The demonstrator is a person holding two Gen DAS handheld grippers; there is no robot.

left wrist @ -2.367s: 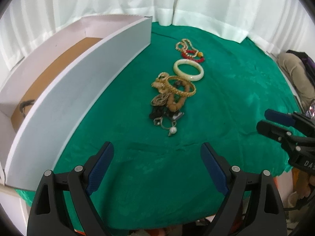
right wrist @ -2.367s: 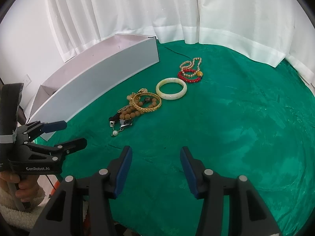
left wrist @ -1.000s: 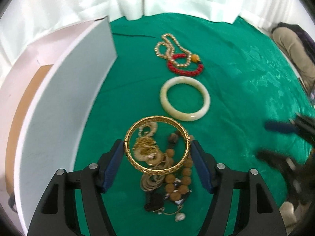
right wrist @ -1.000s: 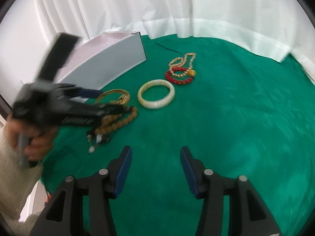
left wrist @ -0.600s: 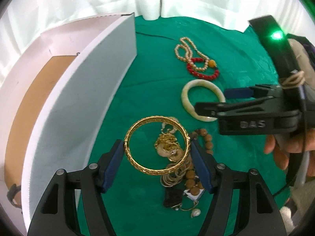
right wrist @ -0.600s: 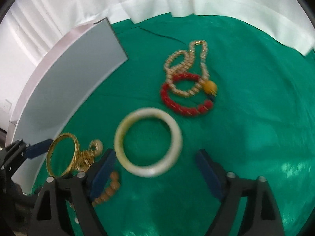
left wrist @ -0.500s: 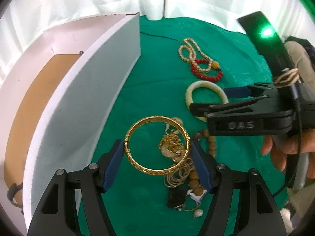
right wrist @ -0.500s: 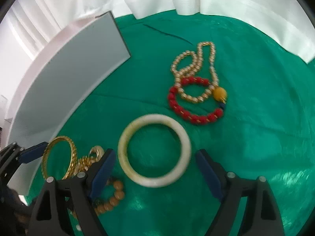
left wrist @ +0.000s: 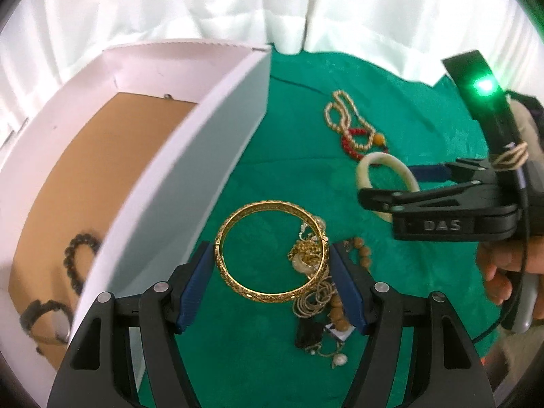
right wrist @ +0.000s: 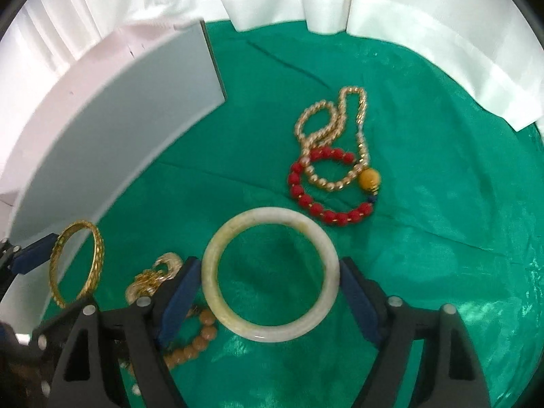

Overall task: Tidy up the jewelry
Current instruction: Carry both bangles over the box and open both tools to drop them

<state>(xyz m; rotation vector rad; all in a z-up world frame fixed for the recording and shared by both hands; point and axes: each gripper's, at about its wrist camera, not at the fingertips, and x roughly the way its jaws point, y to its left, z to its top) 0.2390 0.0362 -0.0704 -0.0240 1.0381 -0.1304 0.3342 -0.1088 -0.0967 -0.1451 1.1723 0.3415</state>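
My left gripper (left wrist: 271, 251) is shut on a gold bangle (left wrist: 269, 298), held by its two sides just above the green cloth and close to the white box wall (left wrist: 190, 156). In the right wrist view the same gold bangle (right wrist: 98, 251) shows edge-on at the left. A pale jade bangle (right wrist: 272, 212) lies flat on the cloth between the blue pads of my right gripper (right wrist: 268, 265). Those jaws are closing, with a thin gap still showing at the left pad. The left wrist view shows the right gripper (left wrist: 387, 187) straddling the jade bangle (left wrist: 365, 166).
A tangle of gold chains and brown beads (left wrist: 312, 292) lies under the lifted bangle. A red bead bracelet (right wrist: 299, 190) and a pale bead necklace (right wrist: 316, 112) lie farther back. The box holds a dark bead bracelet (left wrist: 80, 255). A hand (left wrist: 503, 268) grips the right tool.
The left gripper has lifted the gold bangle off the pile and carried it toward the box. The right gripper swung in, widened its jaws and came down around the jade bangle.
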